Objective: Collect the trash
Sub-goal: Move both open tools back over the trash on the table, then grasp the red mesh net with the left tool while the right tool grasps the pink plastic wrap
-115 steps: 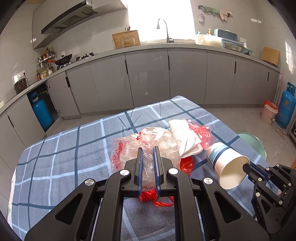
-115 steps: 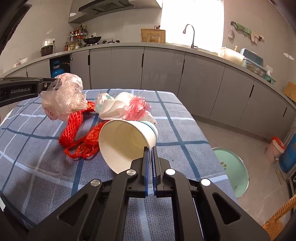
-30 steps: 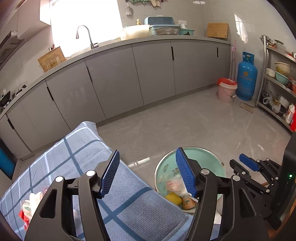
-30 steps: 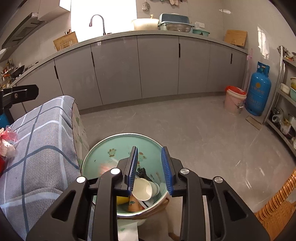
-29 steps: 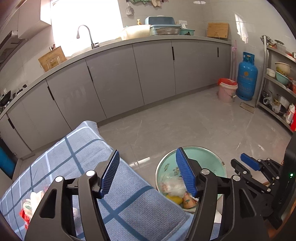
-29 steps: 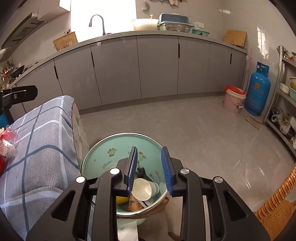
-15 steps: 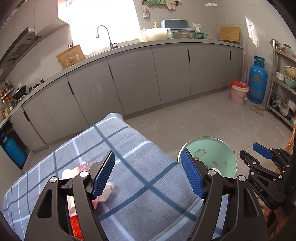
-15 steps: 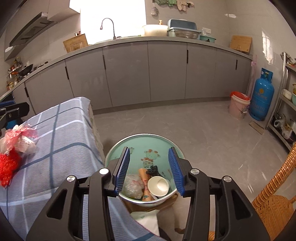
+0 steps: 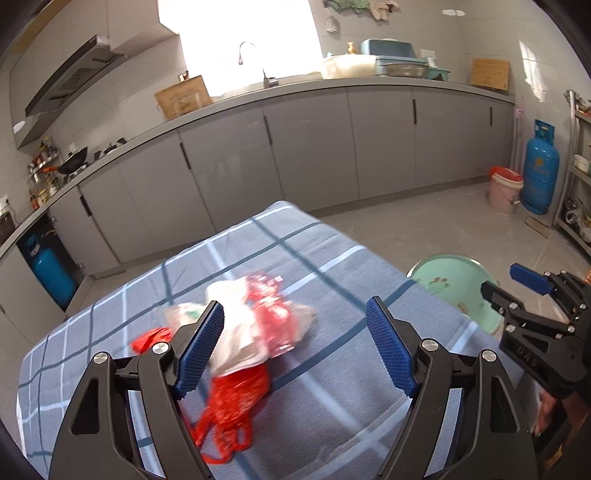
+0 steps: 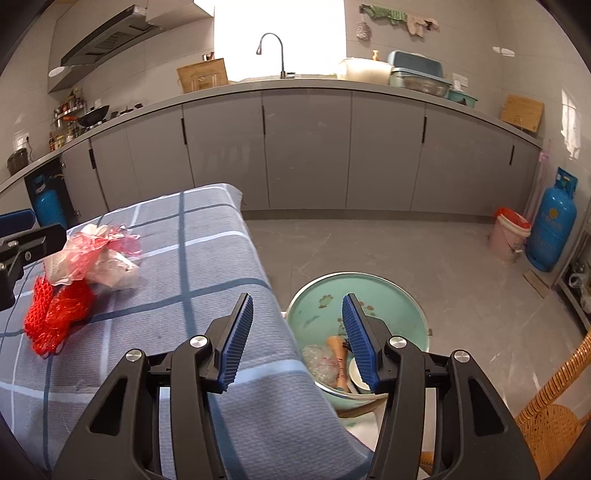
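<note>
our left gripper (image 9: 295, 347) jaws have just been opening wide, empty, above the trash pile (image 9: 255, 332); right gripper (image 10: 297, 338) likewise, empty, over the green bin (image 10: 388, 295).

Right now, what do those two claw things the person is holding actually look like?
Both are matte black plastic frames with triangular cut-outs and round silver bolts. The left gripper and the right gripper each end in two fingers faced with ridged blue pads. Faint embossed lettering marks the right one's side; no cables or sleeves show.

Grey cabinets (image 10: 306, 155) line tiled wall; bright window (image 10: 279, 35) over sink; glossy grey floor (image 10: 406, 251); blue gas cylinder (image 10: 552, 225).
</note>
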